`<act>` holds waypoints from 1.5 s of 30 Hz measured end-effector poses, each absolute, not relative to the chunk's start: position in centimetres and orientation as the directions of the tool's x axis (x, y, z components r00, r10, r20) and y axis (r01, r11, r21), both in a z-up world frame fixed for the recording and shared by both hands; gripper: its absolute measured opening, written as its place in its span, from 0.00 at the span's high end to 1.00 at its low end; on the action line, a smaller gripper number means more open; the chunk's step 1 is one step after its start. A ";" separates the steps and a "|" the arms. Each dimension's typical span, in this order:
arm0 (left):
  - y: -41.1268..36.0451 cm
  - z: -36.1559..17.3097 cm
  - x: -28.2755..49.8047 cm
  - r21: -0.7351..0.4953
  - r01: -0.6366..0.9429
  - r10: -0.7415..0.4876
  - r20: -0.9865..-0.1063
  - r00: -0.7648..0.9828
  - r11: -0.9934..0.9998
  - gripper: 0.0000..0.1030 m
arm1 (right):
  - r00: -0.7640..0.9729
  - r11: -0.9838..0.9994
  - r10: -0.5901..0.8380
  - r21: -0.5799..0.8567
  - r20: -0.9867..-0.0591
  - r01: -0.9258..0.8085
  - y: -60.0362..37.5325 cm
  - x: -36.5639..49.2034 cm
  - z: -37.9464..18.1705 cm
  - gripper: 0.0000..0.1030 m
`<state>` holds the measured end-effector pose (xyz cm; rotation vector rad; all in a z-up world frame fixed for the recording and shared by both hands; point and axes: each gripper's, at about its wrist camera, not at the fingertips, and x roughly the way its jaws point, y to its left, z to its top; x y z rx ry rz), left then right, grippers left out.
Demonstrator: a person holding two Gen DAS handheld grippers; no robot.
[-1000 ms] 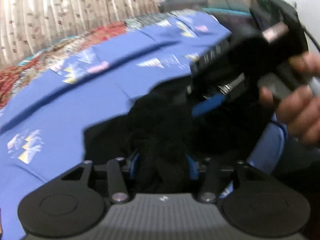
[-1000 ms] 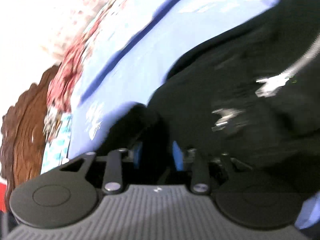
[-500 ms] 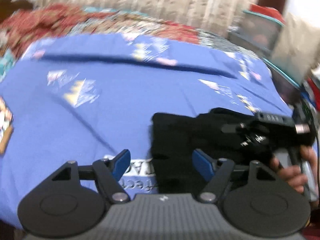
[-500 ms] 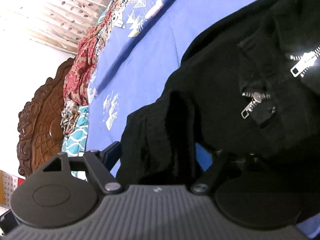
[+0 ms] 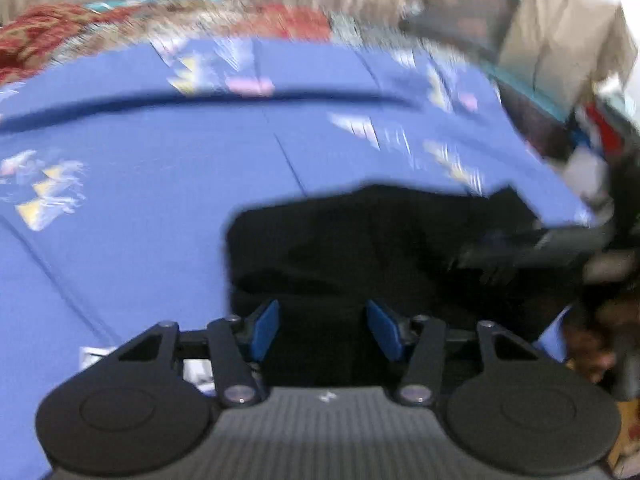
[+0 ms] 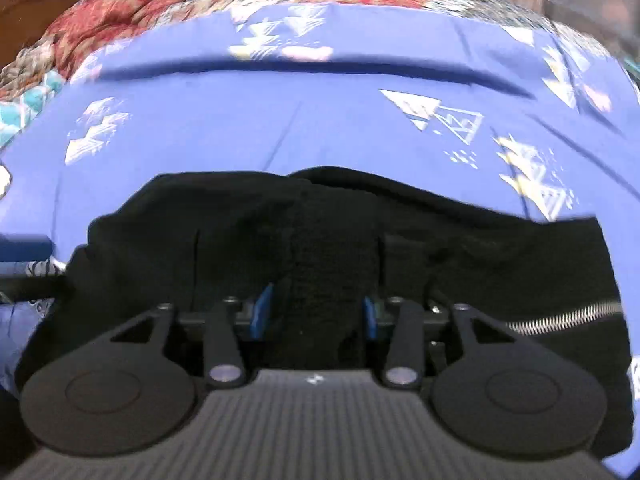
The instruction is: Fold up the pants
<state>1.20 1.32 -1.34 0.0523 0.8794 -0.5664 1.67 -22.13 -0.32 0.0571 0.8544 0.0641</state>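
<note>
Right claw point(image 6: 316, 316) just closed onto a thick fold of the black fabric pants point(image 6: 248, 232), left claw point(image 5: 323, 330) narrowing over the same pants point(image 5: 360, 248), grip apparently not made in the blur, silver zipper point(image 6: 560, 316) at right, blue triangle-print bedsheet point(image 6: 280, 120) beneath, red patterned blanket point(image 6: 132, 12) beyond.

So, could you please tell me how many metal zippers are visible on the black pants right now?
1: a silver zipper on the black pants, lower right in the right wrist view. Others may be hidden in the folds; the left view is too blurred to tell.
</note>
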 end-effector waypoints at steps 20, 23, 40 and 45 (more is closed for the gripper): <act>1.4 -4.5 -0.3 -0.110 0.457 -0.359 -0.786 0.504 0.882 0.50 | 0.678 0.946 0.243 0.324 -0.693 -0.008 -21.9 0.1 -2.7 0.64; 2.0 -4.6 -0.4 -0.126 0.438 -0.359 -0.787 0.503 0.890 0.48 | 0.669 0.953 0.235 0.303 -0.705 -0.015 -21.7 0.4 -2.0 0.64; 3.7 -5.5 -0.5 -0.193 0.371 -0.368 -0.788 0.492 0.908 0.35 | 0.685 0.827 0.370 0.558 -0.628 0.065 -24.7 -0.5 -3.8 0.63; 3.7 -5.6 -0.5 -0.197 0.371 -0.372 -0.787 0.492 0.908 0.35 | 0.685 0.789 0.396 0.608 -0.611 0.086 -25.1 -0.7 -3.9 0.64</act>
